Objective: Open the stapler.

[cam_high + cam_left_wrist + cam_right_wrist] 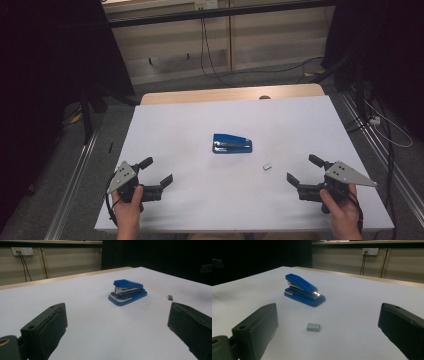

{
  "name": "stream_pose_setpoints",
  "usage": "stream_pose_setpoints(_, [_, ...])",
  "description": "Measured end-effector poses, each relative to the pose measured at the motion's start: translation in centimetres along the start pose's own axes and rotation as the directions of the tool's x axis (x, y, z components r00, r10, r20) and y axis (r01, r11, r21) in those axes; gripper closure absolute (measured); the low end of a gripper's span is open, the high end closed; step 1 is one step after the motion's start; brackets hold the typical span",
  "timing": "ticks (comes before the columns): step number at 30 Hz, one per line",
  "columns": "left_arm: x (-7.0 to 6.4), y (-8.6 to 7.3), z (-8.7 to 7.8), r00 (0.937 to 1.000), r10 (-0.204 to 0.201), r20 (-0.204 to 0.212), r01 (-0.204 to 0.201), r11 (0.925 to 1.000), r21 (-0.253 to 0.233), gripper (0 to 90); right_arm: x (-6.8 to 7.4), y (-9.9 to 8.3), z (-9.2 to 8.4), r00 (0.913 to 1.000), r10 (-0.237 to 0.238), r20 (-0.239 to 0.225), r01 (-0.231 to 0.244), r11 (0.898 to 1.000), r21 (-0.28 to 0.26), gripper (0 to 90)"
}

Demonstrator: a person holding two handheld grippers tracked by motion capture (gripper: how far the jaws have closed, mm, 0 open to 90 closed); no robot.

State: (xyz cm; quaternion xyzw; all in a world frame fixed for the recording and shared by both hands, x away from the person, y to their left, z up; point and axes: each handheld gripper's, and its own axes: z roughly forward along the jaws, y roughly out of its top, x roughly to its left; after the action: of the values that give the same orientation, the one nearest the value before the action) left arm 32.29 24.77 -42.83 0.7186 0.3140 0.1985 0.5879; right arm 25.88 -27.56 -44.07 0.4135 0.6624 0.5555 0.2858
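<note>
Both-side, left gripper [159, 170] and right gripper [301, 168] are held spread and empty, aimed inward at stapler [232, 144] and staple block [267, 166] ahead for reach

White worktop [165, 125] with a wooden far edge, on grey carpet floor [165, 85]. Beige panelled wall [270, 40] at 12 o'clock, black cables [205, 45] hanging; wall socket [22, 251]. Dark curtains [45, 60] at 9 and 3 o'clock. Dim lighting.

Dim pics, dark bg, slight blur; glare on stapler [303, 290] metal.
</note>
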Motion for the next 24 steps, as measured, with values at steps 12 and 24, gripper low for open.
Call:
stream_pose_setpoints(12, [-0.2,-0.1,0.9,0.9994,-0.010,0.033,0.009,0.9996,0.028,2.6,0.0,0.0,1.1,0.9996,0.011,-0.027,-0.010,1.000,0.015,2.5])
stream_pose_setpoints(24, [-0.5,1.2,4.3,0.9967,-0.023,0.078,0.017,0.9970,0.075,3.8,0.0,-0.1,1.2,0.9999,0.000,-0.015,0.001,0.999,0.042,2.5])
